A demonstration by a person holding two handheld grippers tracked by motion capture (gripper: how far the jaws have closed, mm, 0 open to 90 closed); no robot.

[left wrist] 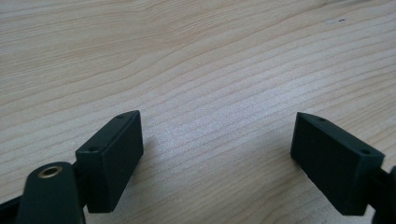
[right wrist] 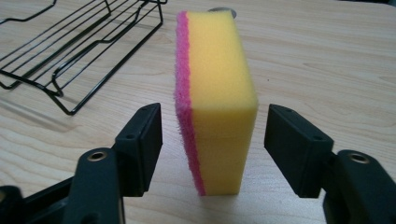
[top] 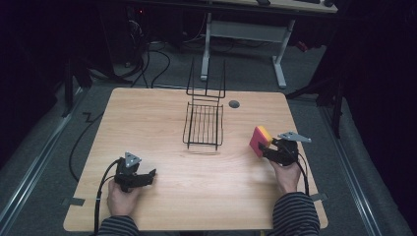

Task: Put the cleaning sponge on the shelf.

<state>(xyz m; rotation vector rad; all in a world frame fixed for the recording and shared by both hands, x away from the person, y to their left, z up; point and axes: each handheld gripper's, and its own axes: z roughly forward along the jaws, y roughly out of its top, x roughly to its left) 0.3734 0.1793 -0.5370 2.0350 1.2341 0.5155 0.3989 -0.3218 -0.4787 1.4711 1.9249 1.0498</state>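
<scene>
At right of the high view, the right gripper [right wrist: 214, 140] is straddling the upright sponge [right wrist: 219, 93], jaws apart, needing a squeeze next, while the left gripper [left wrist: 219, 158] is resting wide open.

A black wire rack [top: 203, 125] sits mid-table [top: 147, 118].

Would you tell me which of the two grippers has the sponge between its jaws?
The right gripper: the yellow-and-pink sponge stands on edge between its jaws, pads not yet touching. The left gripper has bare table between its jaws.
</scene>
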